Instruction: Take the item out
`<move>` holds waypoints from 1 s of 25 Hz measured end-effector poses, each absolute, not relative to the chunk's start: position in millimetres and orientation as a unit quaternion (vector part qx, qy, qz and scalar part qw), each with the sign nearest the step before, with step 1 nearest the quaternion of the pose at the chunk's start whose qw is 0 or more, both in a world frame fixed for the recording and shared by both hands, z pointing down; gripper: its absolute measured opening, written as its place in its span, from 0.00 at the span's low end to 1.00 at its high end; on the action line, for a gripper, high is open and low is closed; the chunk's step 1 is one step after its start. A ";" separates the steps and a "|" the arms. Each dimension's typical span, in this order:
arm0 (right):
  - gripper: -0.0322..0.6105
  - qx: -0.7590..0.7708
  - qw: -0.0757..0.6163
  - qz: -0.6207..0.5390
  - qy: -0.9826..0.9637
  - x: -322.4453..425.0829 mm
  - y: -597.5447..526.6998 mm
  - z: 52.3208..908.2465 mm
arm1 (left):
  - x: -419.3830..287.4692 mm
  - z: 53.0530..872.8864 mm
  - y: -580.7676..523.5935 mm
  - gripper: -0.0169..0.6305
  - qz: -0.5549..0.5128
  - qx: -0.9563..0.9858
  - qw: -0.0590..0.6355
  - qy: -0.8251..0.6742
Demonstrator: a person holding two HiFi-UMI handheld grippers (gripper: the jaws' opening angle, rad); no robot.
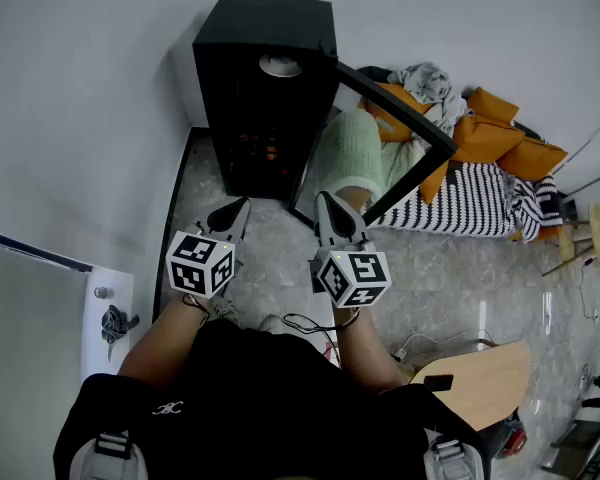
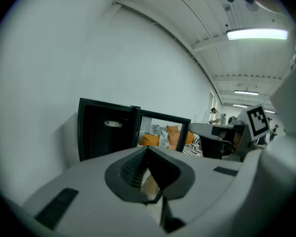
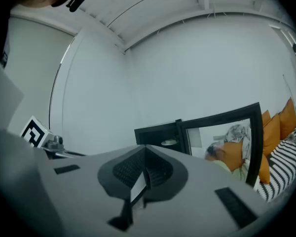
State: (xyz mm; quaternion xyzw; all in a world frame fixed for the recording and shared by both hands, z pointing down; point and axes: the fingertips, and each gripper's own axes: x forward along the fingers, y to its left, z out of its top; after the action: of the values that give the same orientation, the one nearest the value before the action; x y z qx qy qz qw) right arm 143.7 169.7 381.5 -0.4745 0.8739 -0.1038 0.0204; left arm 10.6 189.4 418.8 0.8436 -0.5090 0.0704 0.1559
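Left claw (image 1: pixel 240 206), jaws pressed together on nothing, and right claw (image 1: pixel 325 200), jaws likewise closed and empty, are held side by side by a person in a black top (image 1: pixel 260 398). Both point toward a tall black box-shaped cabinet (image 1: pixel 265 88). Each claw carries a white cube with black square markers, the left cube (image 1: pixel 200 264) and the right cube (image 1: pixel 352 276) sitting just ahead of the person's hands.

The cabinet stands on the grey marbled floor (image 1: pixel 440 263), at the floor's edge against the plain white wall (image 1: pixel 80 88). Its black-framed glass door (image 1: pixel 395 103) is swung wide open to the right. A pale round item (image 1: pixel 280 65) rests inside, high up near the cabinet's top; it is too small to tell what it is. Lower in the dark interior shows a patch of orange-red glow (image 1: pixel 262 148), also too dim to make out.

Both claws are short of the opening and touch neither the cabinet nor the item. The left claw is in front of the cabinet's base and the right claw is just before the door's lower edge.

Beyond the open door, further along the wall, lie bright orange cushions (image 1: pixel 495 133), a black-and-white striped cover (image 1: pixel 470 198) and a crumpled grey-and-white cloth (image 1: pixel 430 83). A pale green ribbed cushion (image 1: pixel 352 153) shows through the door's pane. A light wooden rounded board (image 1: pixel 485 378) sits near the person's right side.
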 end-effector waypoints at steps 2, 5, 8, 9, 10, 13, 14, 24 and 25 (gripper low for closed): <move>0.06 -0.475 0.018 -0.106 0.874 139.8 168.7 383.3 | 7.1 420.0 187.9 0.04 0.073 0.843 0.159 -0.508; 0.06 -0.475 0.028 -0.112 0.872 136.3 165.7 381.3 | 3.4 419.1 185.2 0.04 0.076 0.843 0.159 -0.508; 0.06 -0.476 0.034 -0.114 0.871 131.8 159.7 378.4 | -1.6 418.9 180.4 0.04 0.076 0.843 0.160 -0.507; 0.06 -0.476 0.031 -0.113 0.871 129.1 157.3 378.5 | -4.2 419.6 178.2 0.04 0.076 0.843 0.162 -0.507; 0.06 -0.476 0.029 -0.112 0.872 125.9 154.9 379.1 | -7.1 420.4 175.9 0.04 0.076 0.843 0.163 -0.507; 0.06 -0.474 0.021 -0.111 0.873 115.1 149.3 381.5 | -16.4 421.1 169.4 0.04 0.074 0.842 0.166 -0.508; 0.06 -0.473 0.019 -0.111 0.874 111.6 147.9 382.1 | -19.2 420.9 167.5 0.04 0.073 0.842 0.167 -0.508; 0.06 -0.487 0.008 -0.100 0.868 71.5 112.8 376.8 | -54.5 416.7 128.2 0.04 0.059 0.852 0.166 -0.494; 0.06 -0.489 0.006 -0.099 0.867 65.7 107.4 375.6 | -59.1 415.3 121.8 0.04 0.057 0.854 0.165 -0.491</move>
State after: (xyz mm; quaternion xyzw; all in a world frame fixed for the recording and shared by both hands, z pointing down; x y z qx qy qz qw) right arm 65.7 107.4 375.6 -0.4890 0.8666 -0.0994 0.0063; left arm -59.1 121.8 415.3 0.8536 -0.4906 0.0574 0.1653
